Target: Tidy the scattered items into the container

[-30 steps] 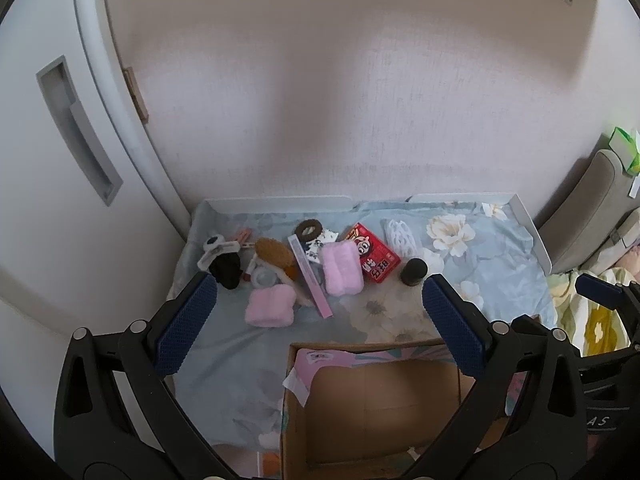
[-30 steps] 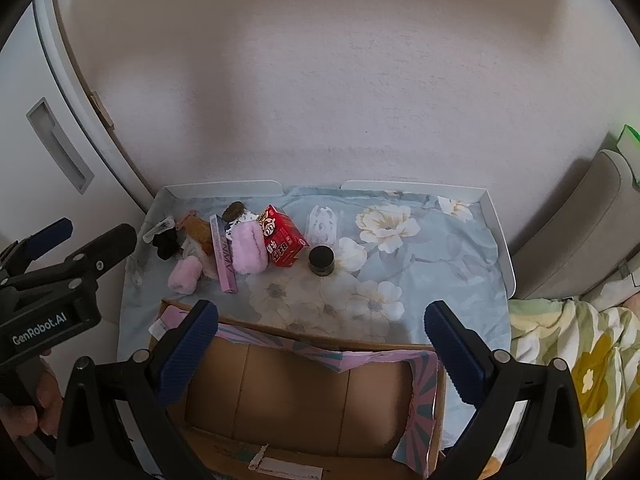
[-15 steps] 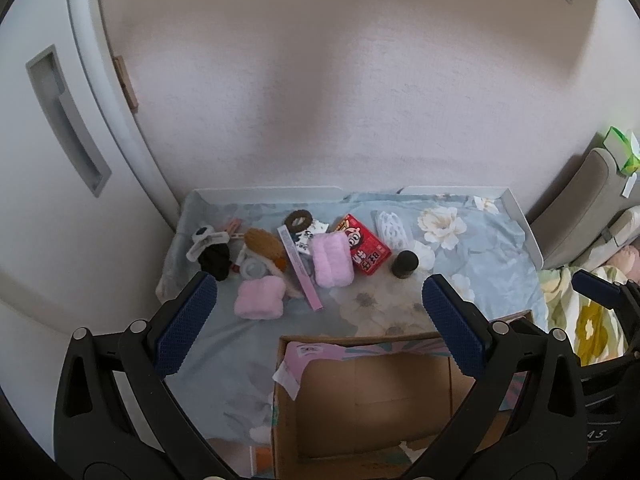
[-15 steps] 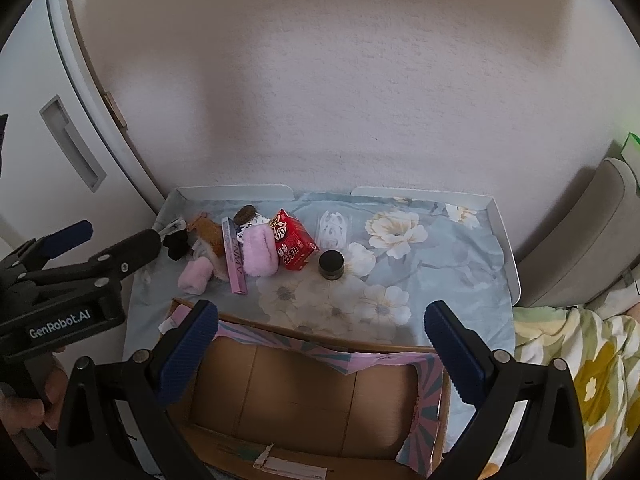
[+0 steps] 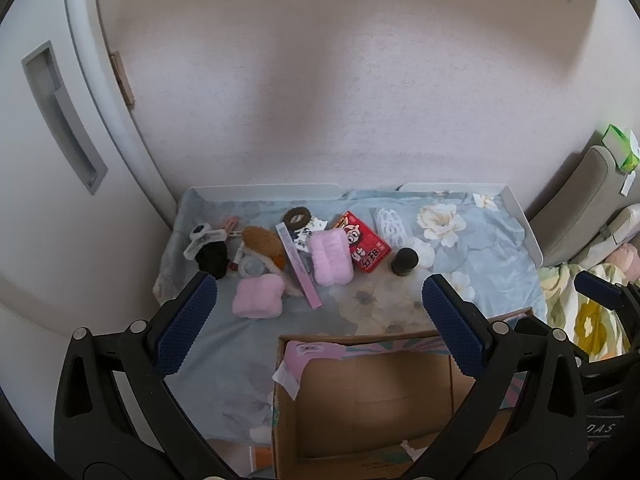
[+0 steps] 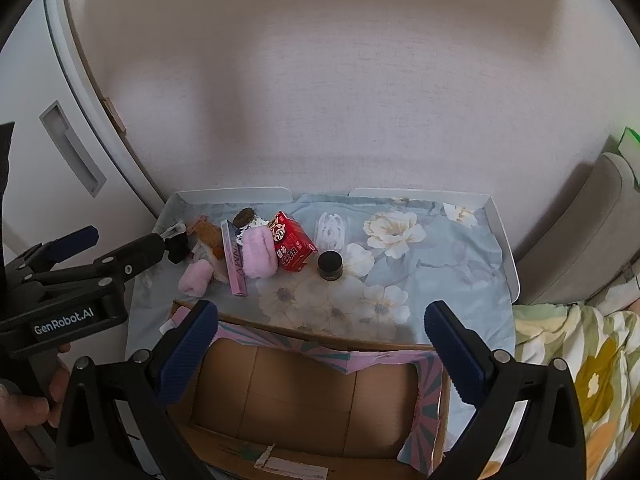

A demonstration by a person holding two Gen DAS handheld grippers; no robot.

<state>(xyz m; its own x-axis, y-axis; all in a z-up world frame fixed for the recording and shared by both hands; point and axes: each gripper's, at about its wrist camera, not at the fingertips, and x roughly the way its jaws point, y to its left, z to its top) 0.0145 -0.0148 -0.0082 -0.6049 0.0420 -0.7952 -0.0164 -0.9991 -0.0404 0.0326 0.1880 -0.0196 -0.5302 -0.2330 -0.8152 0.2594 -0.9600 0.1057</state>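
An open cardboard box (image 5: 372, 392) stands at the near edge of a floral-covered table; it also shows in the right wrist view (image 6: 312, 396). Beyond it lie scattered items: two pink fluffy rolls (image 5: 331, 255) (image 5: 258, 295), a red carton (image 5: 362, 245), a small black jar (image 5: 404, 261), a pink flat stick (image 5: 298, 266), a brown brush (image 5: 264, 245), a black bundle (image 5: 212, 258) and a brown hair tie (image 5: 297, 216). My left gripper (image 5: 318, 320) is open and empty above the box's far edge. My right gripper (image 6: 320, 344) is open and empty over the box.
A white raised rim (image 5: 520, 224) borders the table's back and right side. A white cabinet door (image 5: 60, 120) stands at the left, a wall behind. A grey cushion (image 6: 588, 232) and floral bedding (image 6: 572, 360) lie to the right.
Both grippers have drawn back and up a little, so the table and items look slightly farther. Nothing was picked up; both stay open.
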